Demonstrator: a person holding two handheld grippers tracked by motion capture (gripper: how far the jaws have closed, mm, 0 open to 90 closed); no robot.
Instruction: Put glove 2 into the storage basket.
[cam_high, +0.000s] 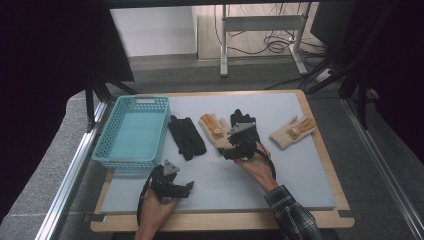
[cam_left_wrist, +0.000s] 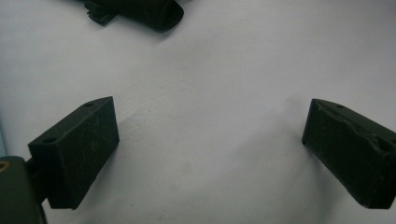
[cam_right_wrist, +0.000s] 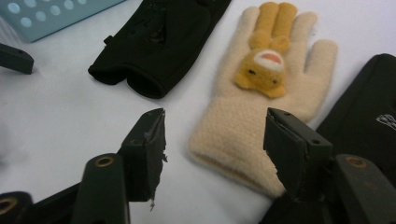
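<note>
Surface: a pale grey mat (cam_high: 280, 175) laid over a wooden table (cam_high: 320, 135) with a light wood edge; dark curtains to either side, grey floor beyond, and the white legs of a desk frame (cam_high: 260, 30) with loose cables at the far wall. Stock on the mat, left to right in the high view: one light blue plastic basket (cam_high: 131, 131) with perforated walls at the left edge; one black glove (cam_high: 186, 136) just beside it, lying flat; one cream knitted glove (cam_high: 214, 130) with orange fingers and a small bear face (cam_right_wrist: 262, 70) sewn on the back, cuff toward the person; a second black glove (cam_high: 239, 117), partly behind the right gripper; a second cream glove (cam_high: 292, 132) of the same pattern, well apart at the right. Left gripper (cam_high: 172, 187): held low over bare mat near the front edge, jaws wide apart, nothing between them; its own view shows a black glove's end (cam_left_wrist: 154, 11) farther off. Right gripper (cam_right_wrist: 212, 149): jaws standing part-way open over the cuff of the nearer cream glove (cam_right_wrist: 261, 112), the cuff lying between them, the pads not pressing on it; whether the tips touch the mat cannot be told. A black glove (cam_right_wrist: 159, 42) lies beside the cream one on that view's left, another (cam_right_wrist: 369, 116) on its right.
</note>
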